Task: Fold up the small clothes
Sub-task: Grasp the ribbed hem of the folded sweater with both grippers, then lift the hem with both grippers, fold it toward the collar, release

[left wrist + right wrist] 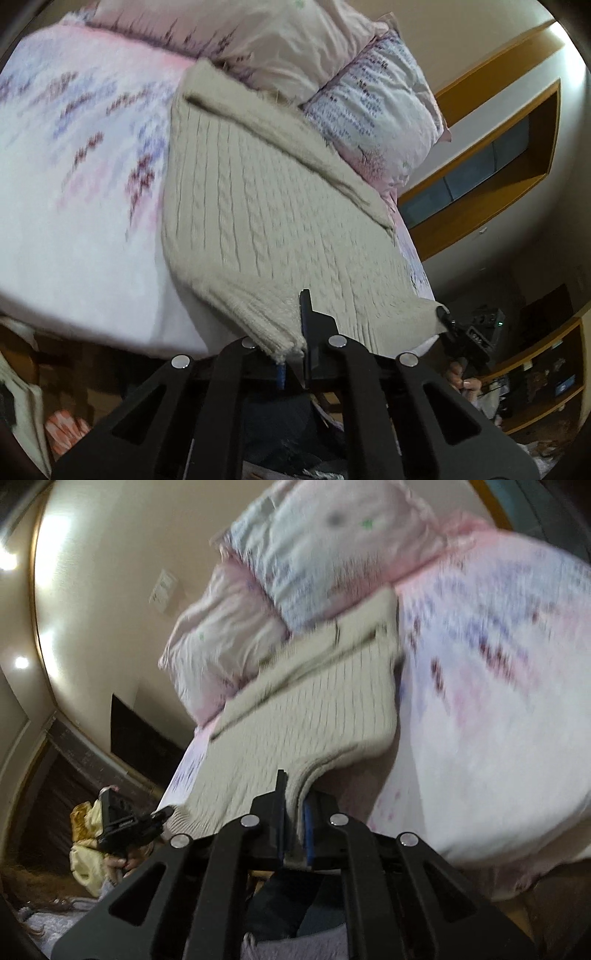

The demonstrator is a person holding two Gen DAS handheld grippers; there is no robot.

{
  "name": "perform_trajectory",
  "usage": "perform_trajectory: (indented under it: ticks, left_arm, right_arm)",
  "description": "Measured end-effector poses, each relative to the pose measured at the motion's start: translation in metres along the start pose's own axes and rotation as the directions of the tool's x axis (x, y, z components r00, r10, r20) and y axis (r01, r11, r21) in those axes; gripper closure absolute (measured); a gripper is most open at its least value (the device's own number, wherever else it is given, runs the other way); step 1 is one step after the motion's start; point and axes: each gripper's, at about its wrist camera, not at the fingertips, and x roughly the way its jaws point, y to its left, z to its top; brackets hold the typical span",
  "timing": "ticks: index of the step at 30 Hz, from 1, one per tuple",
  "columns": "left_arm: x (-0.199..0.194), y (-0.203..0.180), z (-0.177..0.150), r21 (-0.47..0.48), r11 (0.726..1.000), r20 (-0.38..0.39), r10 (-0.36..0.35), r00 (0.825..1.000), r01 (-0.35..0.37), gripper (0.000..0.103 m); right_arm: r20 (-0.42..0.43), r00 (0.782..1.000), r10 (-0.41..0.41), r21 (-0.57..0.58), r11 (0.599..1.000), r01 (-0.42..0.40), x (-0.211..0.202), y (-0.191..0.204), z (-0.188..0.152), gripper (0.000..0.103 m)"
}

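A cream cable-knit sweater (266, 206) lies on the bed, its sleeves folded across the upper part. My left gripper (295, 332) is shut on the sweater's ribbed hem corner near the bed's edge. My right gripper (295, 812) is shut on the other hem corner of the sweater (314, 716). Each gripper shows in the other's view: the right gripper (448, 319) at the sweater's far hem corner, the left gripper (159, 814) likewise. The hem is lifted off the bed between both grippers.
The bed (74, 192) has a pink and lilac patterned sheet. Two pillows (373, 107) lie at its head, touching the sweater's top. Wooden shelves (535, 373) and a wall stand beyond the bed. A yellow cloth (86, 853) lies low at left.
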Motion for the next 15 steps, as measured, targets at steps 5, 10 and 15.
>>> perform_trajectory:
  ticks: [5,10,15]
  left_arm:
    - [-0.007,-0.005,0.030,0.048,0.998,0.083,0.047,0.995,-0.051,0.098]
    - [-0.013,-0.015,0.074,0.099,0.991,0.184,0.068,0.981,-0.087,0.098]
    - [-0.002,-0.021,0.128,0.118,0.984,0.254,0.098,0.962,-0.132,0.098]
  right_arm:
    - [0.116,0.990,-0.076,-0.071,0.994,0.084,-0.004,0.011,0.020,0.096]
    - [0.209,0.971,-0.119,-0.176,0.972,0.157,0.006,0.039,0.046,0.096]
    - [0.320,0.938,-0.136,-0.272,0.935,0.228,0.020,0.066,0.079,0.096]
